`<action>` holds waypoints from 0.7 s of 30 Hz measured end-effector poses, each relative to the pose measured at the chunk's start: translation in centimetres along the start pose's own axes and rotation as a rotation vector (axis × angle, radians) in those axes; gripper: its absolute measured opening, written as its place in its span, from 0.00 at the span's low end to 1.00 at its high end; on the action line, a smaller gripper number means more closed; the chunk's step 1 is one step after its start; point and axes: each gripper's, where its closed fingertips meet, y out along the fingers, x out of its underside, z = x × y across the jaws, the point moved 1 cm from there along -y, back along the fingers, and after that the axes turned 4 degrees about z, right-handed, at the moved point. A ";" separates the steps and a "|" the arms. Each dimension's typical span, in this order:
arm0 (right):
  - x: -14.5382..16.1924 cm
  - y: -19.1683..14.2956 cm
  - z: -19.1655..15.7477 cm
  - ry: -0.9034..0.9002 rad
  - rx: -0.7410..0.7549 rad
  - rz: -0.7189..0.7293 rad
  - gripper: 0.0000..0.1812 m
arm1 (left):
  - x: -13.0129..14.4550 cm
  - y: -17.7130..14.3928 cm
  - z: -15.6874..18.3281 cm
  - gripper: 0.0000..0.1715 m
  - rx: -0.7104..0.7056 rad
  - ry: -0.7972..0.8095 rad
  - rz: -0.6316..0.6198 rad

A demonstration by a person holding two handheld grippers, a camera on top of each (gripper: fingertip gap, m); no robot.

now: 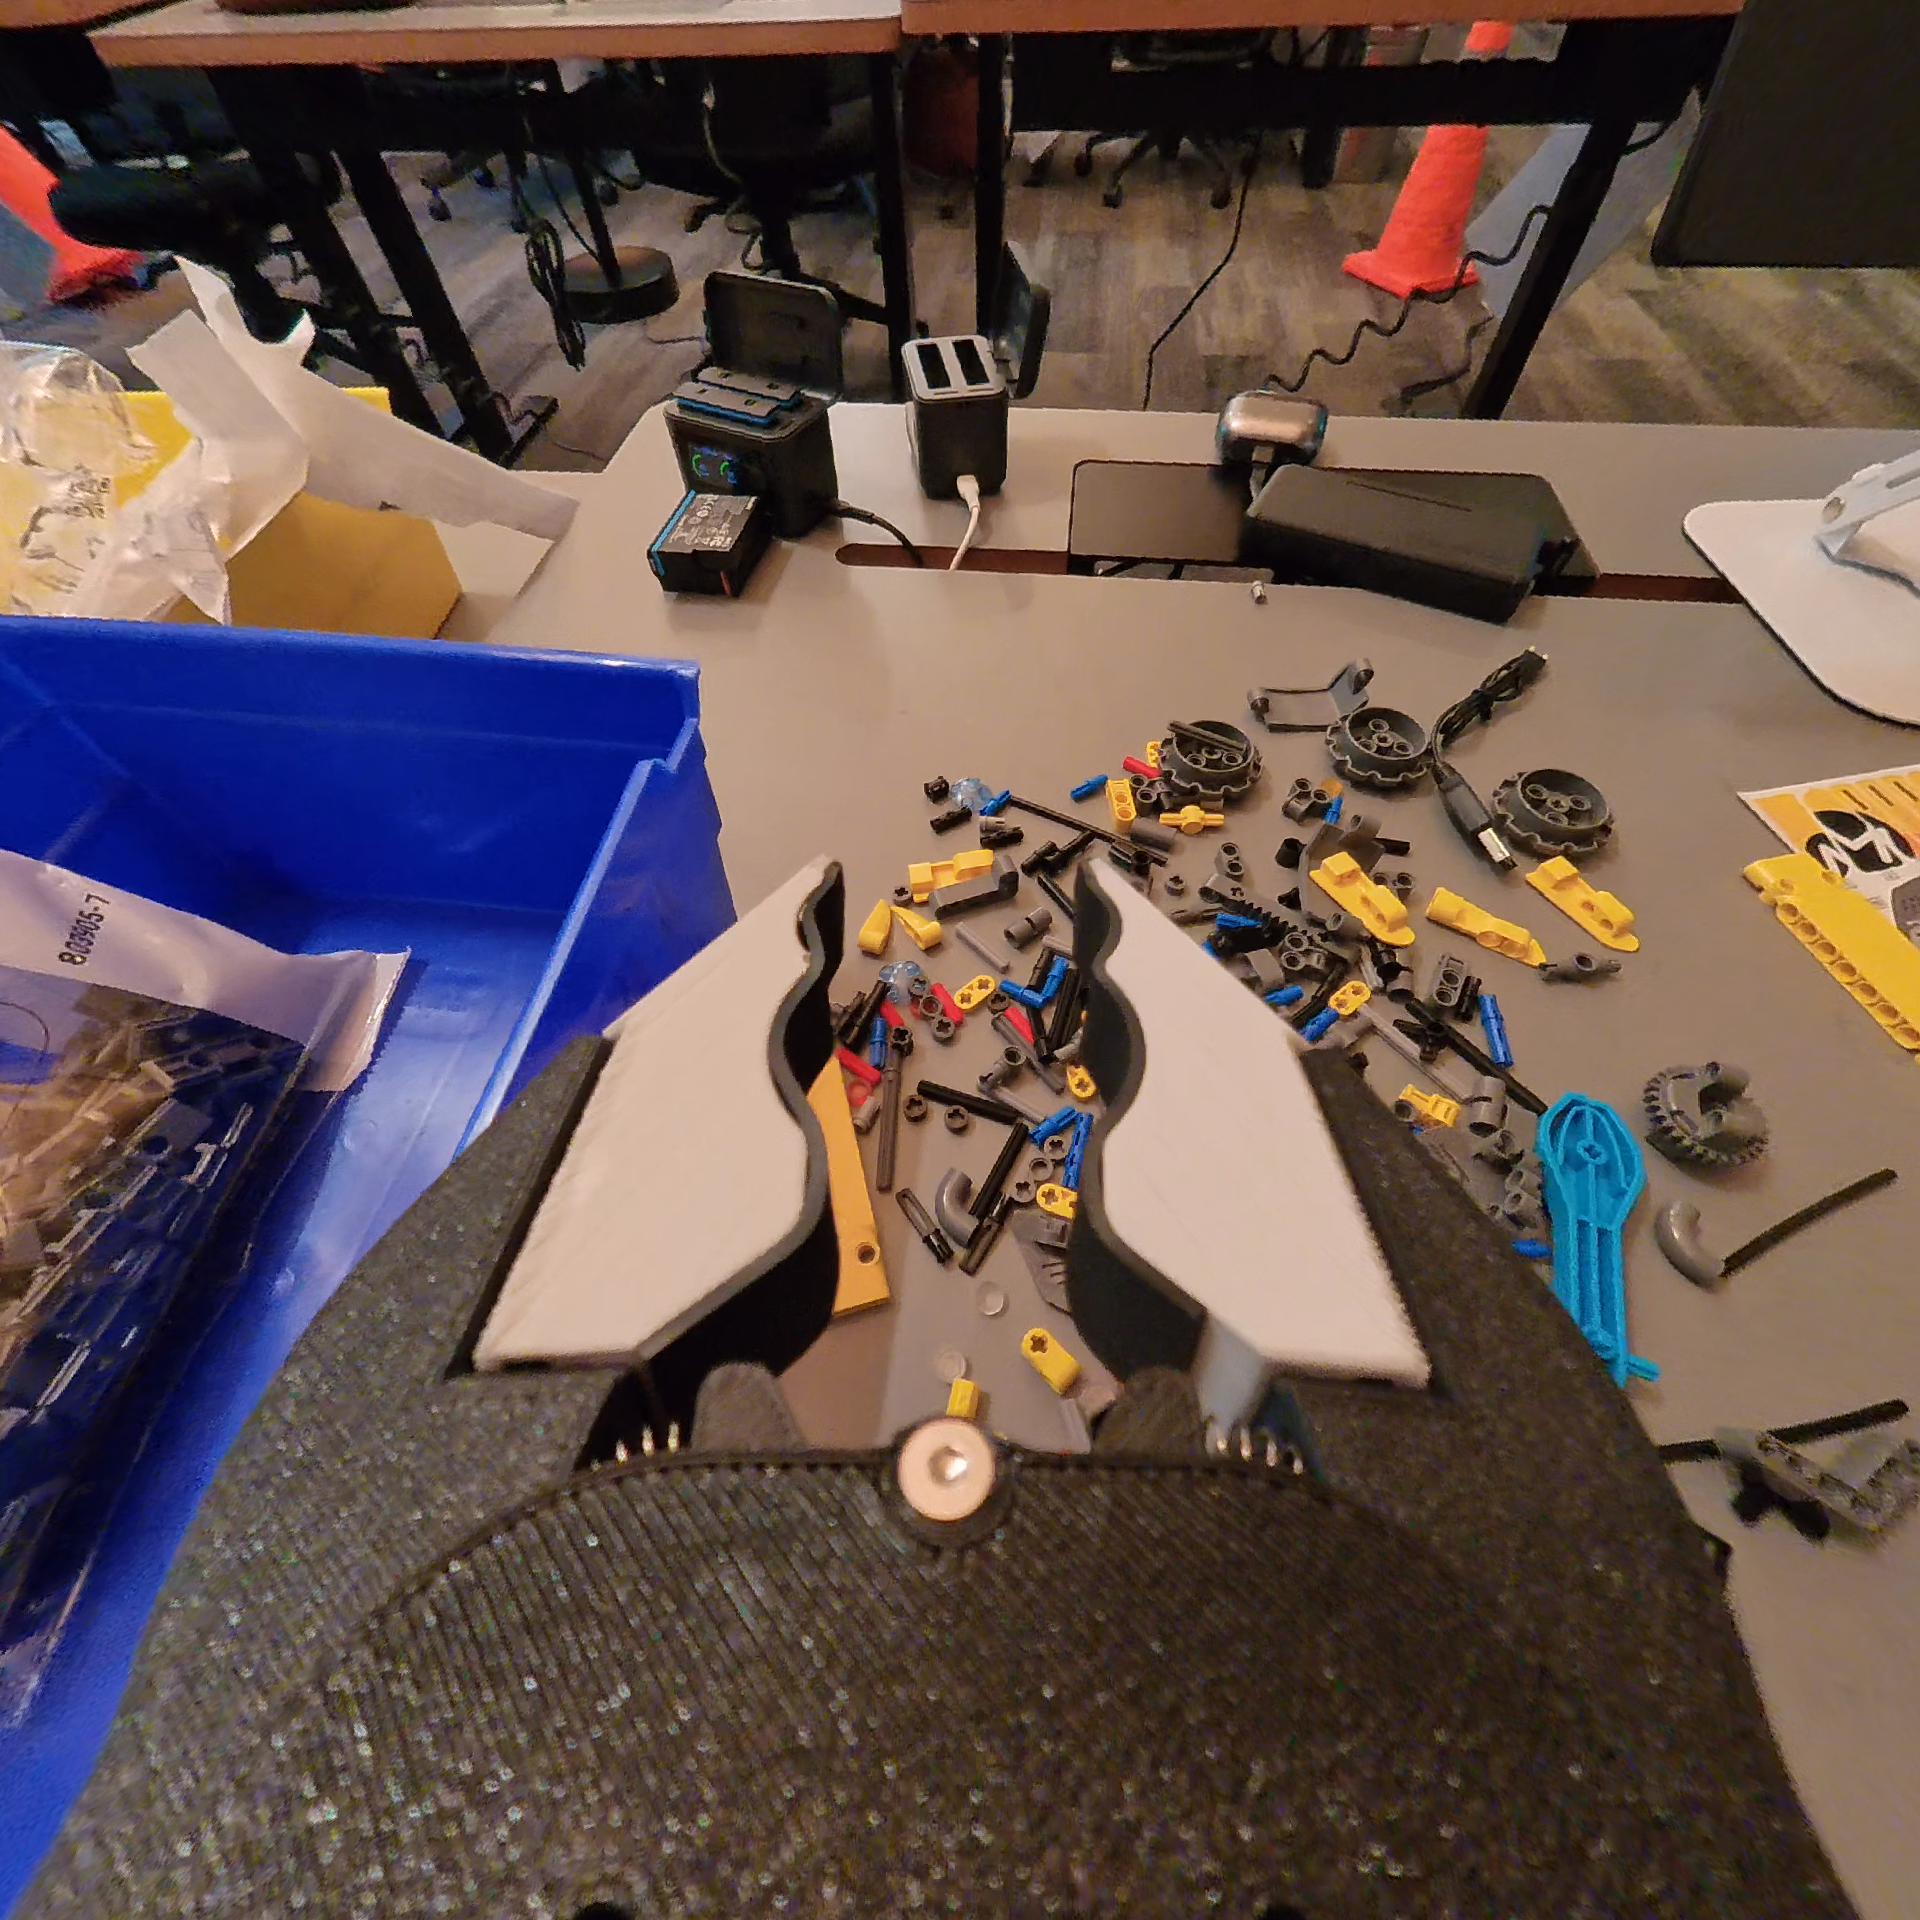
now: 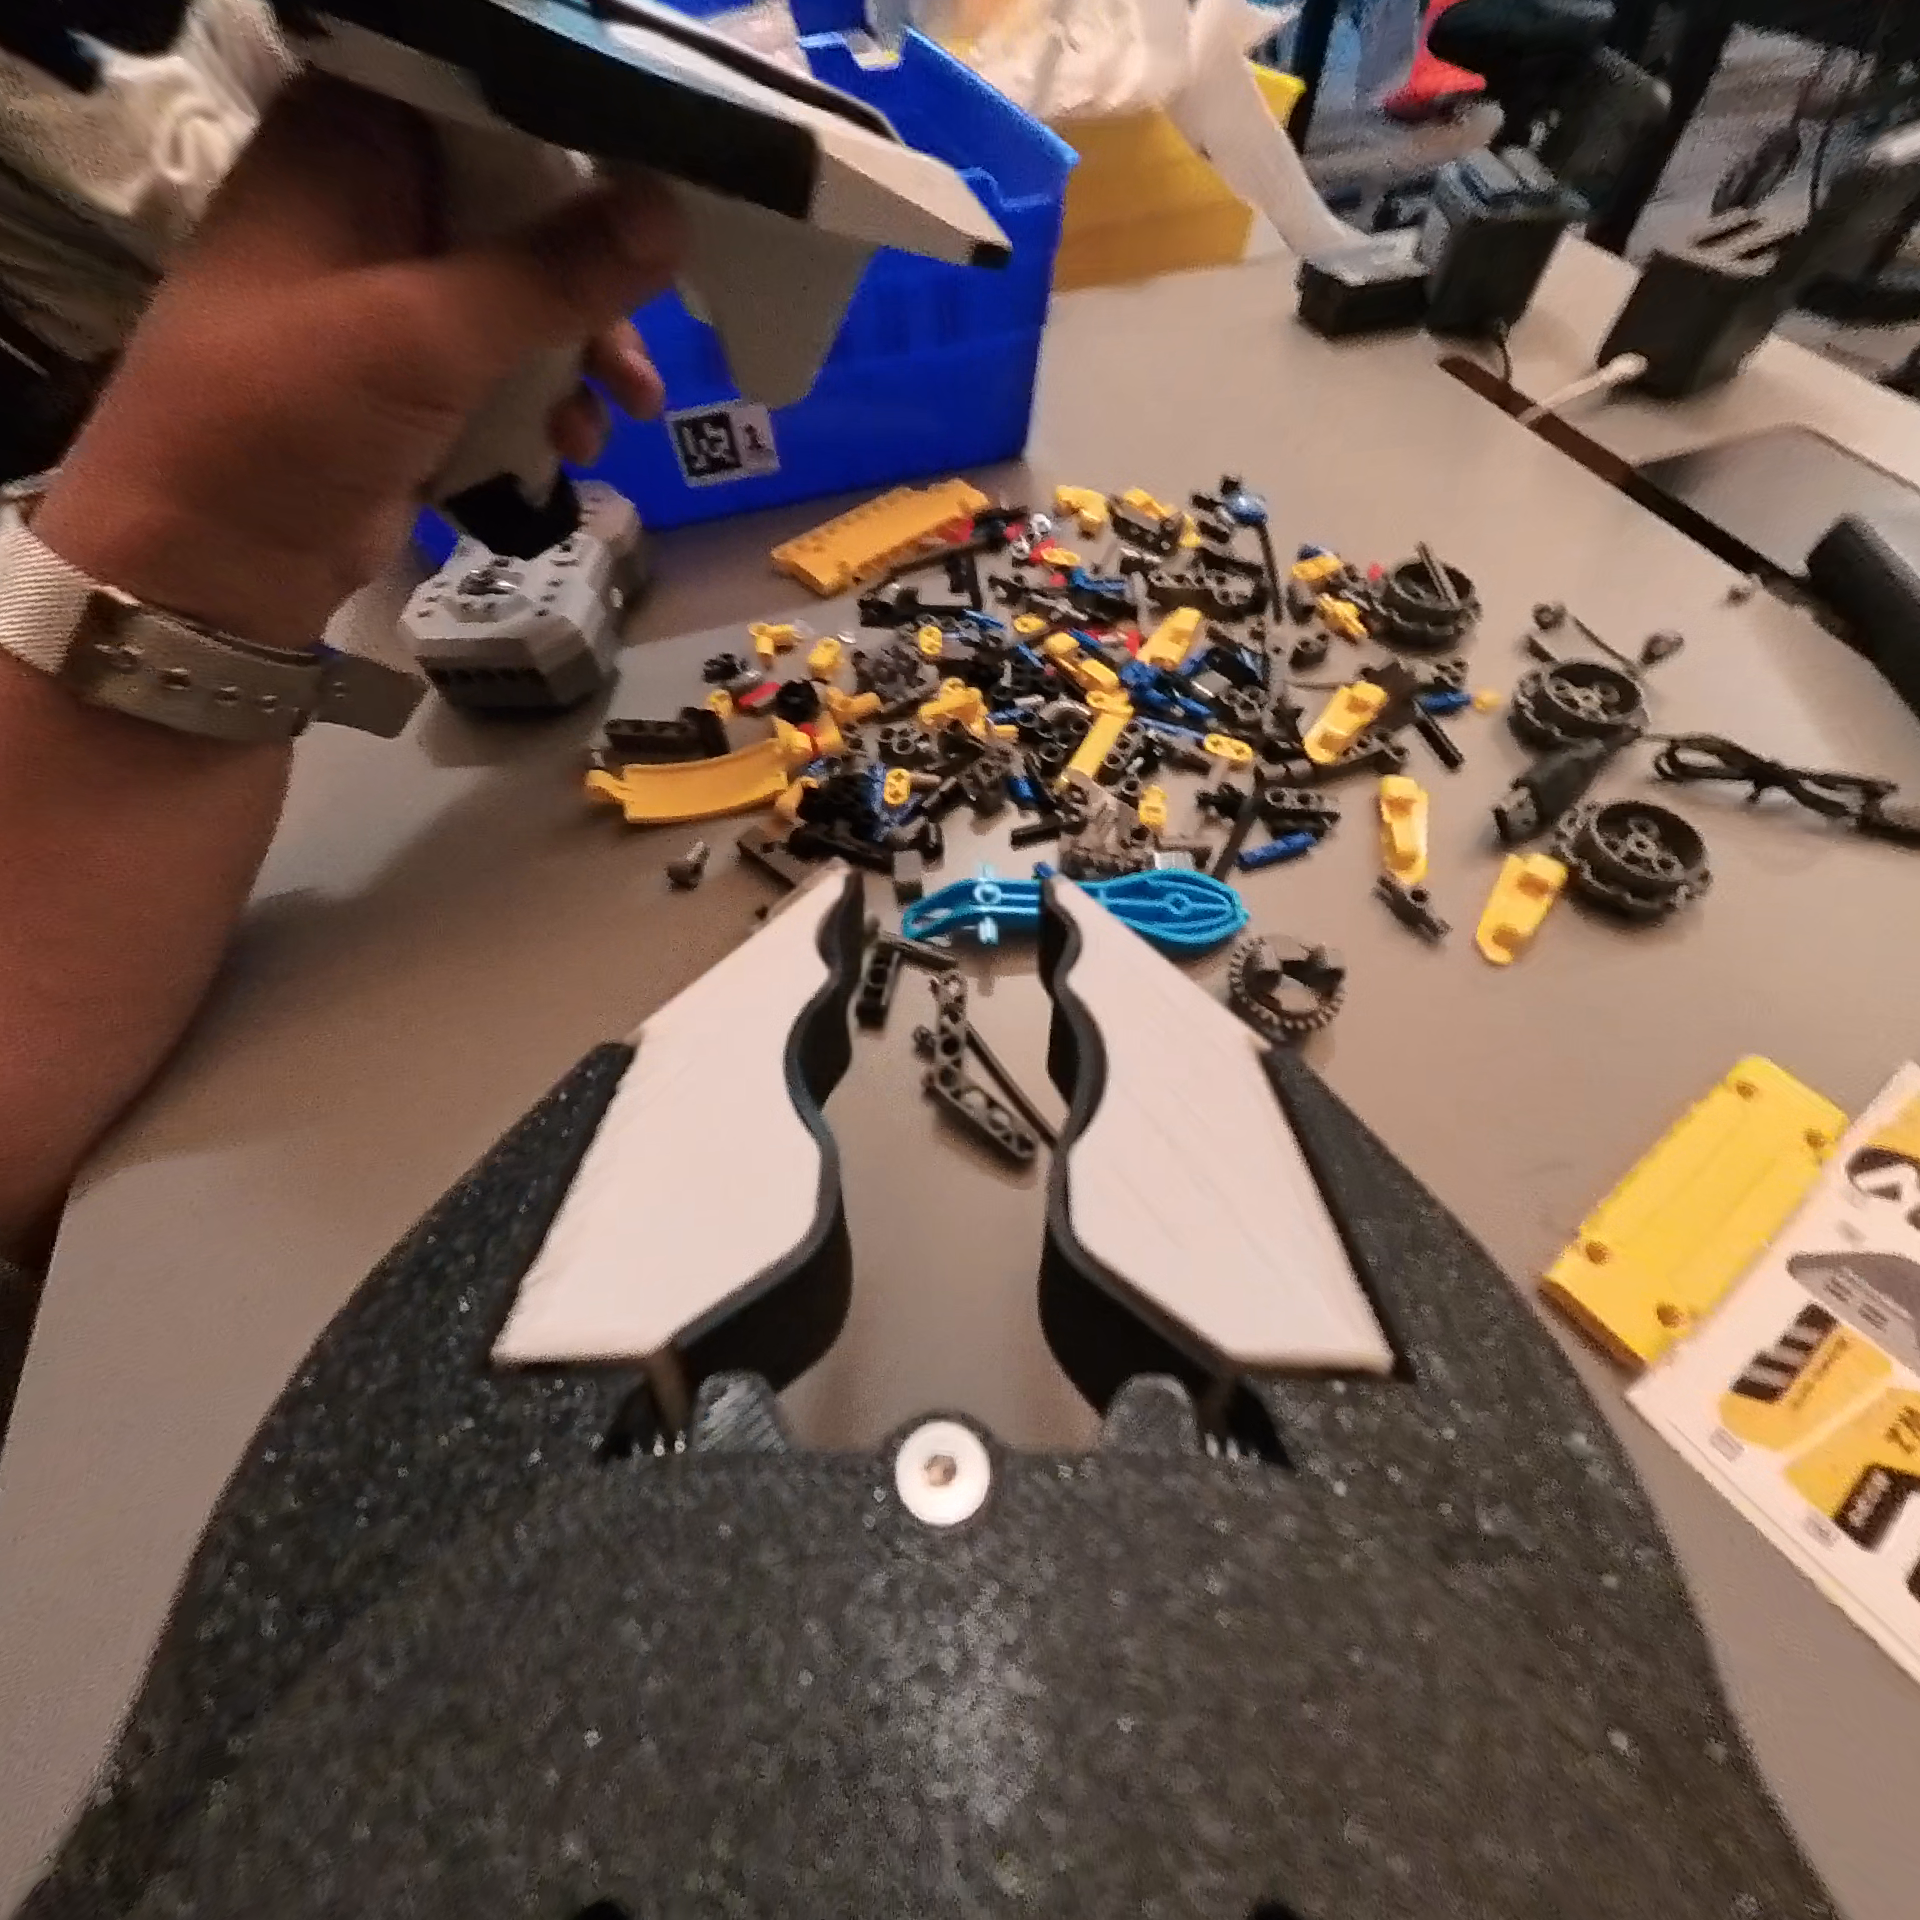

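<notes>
Left tool [image 1: 956, 883] is released, jaws spread and empty, poised above the near edge of a scatter of small building parts [image 1: 1195, 956] on the grey counter [image 1: 883, 686]; a flat yellow plate [image 1: 852, 1184] lies under its left finger and a blue bin [image 1: 416, 810] holding a clear bag of parts [image 1: 135, 1122] sits directly to its left. Right tool [image 2: 951, 899] is likewise released and empty, tips just short of a light-blue openwork piece [image 2: 1143, 904], with a black angled beam [image 2: 977, 1070] lying between its fingers on the counter. Ahead of it spreads the same pile, black toothed wheels [image 2: 1636, 852] to the right. A hand [image 2: 301, 343] grips the left tool at upper left. Neither tool touches any part.
</notes>
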 end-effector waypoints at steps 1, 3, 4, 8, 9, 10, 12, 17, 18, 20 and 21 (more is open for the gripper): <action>0.0 0.1 -0.3 -0.017 -0.001 0.008 0.17 | 0.0 0.0 -0.1 0.25 -0.005 0.003 0.001; 0.3 0.3 -0.9 -0.018 -0.021 0.001 0.16 | -0.2 -0.1 -0.3 0.25 -0.019 0.008 0.011; 0.5 0.5 -1.3 -0.007 -0.040 0.000 0.16 | -0.3 -0.2 -0.5 0.25 -0.028 0.008 0.019; 0.7 1.0 -2.6 0.045 -0.111 0.016 0.16 | -0.8 -0.6 -1.0 0.25 -0.051 -0.001 0.049; 0.9 1.1 -2.7 0.051 -0.120 0.013 0.16 | -0.9 -0.7 -1.0 0.24 -0.053 -0.003 0.057; 1.3 1.3 -2.9 0.056 -0.127 0.003 0.16 | -1.2 -0.8 -1.0 0.24 -0.053 -0.006 0.071; 2.0 1.7 -3.0 0.067 -0.141 -0.032 0.17 | -2.0 -1.3 -1.1 0.23 -0.060 -0.010 0.118; 2.1 1.7 -3.1 0.072 -0.153 -0.034 0.17 | -3.6 -2.4 -1.5 0.21 -0.075 -0.029 0.214; 2.1 1.7 -3.1 0.076 -0.158 -0.036 0.18 | -3.4 -2.3 -1.5 0.21 -0.072 -0.031 0.207; 2.1 1.7 -3.1 0.082 -0.164 -0.037 0.18 | -3.0 -2.0 -1.4 0.21 -0.068 -0.026 0.182; 2.1 1.7 -3.1 0.086 -0.166 -0.037 0.18 | -2.9 -1.9 -1.4 0.21 -0.070 -0.019 0.174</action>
